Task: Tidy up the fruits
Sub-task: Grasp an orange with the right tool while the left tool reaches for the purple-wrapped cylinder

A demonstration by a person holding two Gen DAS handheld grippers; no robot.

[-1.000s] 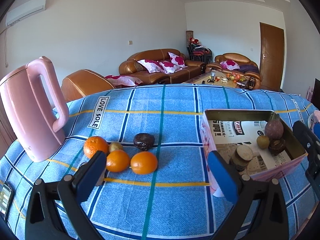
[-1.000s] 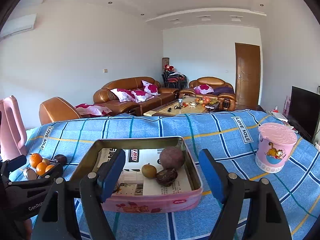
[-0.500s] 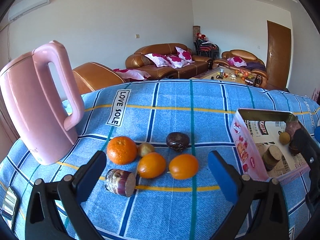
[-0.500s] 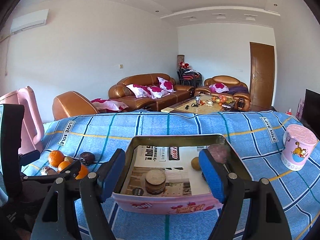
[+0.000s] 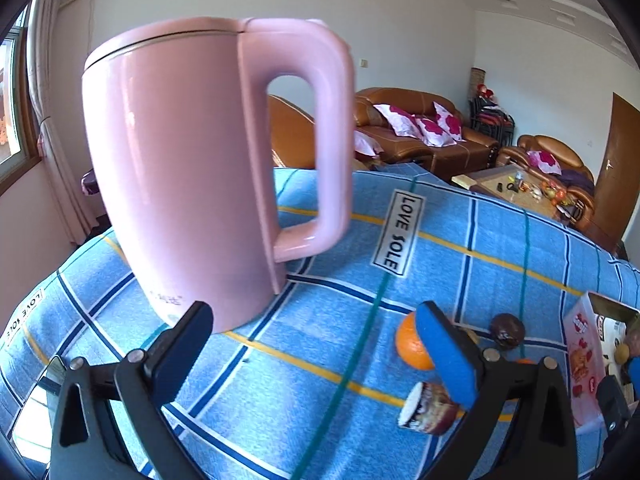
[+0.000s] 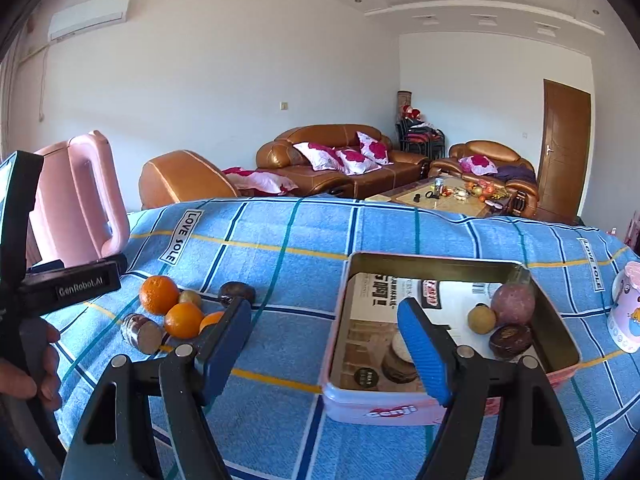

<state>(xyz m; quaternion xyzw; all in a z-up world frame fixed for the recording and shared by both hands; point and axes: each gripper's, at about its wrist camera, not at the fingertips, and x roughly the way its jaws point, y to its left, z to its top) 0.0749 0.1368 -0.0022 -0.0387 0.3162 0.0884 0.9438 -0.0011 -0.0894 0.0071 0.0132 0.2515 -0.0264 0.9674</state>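
Note:
Loose fruit lies on the blue checked cloth: an orange (image 6: 159,294), a second orange (image 6: 183,320), a small greenish fruit (image 6: 190,298), a dark passion fruit (image 6: 237,293) and a cut purple piece (image 6: 142,333). A third orange is half hidden behind my right finger. My right gripper (image 6: 325,344) stands open and empty between this group and the pink tin (image 6: 440,264), which holds a purple fruit (image 6: 513,304), a yellowish one (image 6: 482,320), a dark one (image 6: 510,340) and slices. My left gripper (image 5: 316,350) is open and empty, left of the orange (image 5: 410,346) and the cut piece (image 5: 430,410).
A tall pink kettle (image 5: 192,168) stands close in front of the left gripper, at the table's left end. A pink cartoon cup (image 6: 628,308) sits at the far right. A person's hand (image 6: 36,364) holds the left tool. Sofas and a coffee table lie beyond the table.
Both views have swung left. The kettle now fills the left wrist view and the fruits sit at its lower right. The tin has slid right in the right wrist view. Both grippers stay open.

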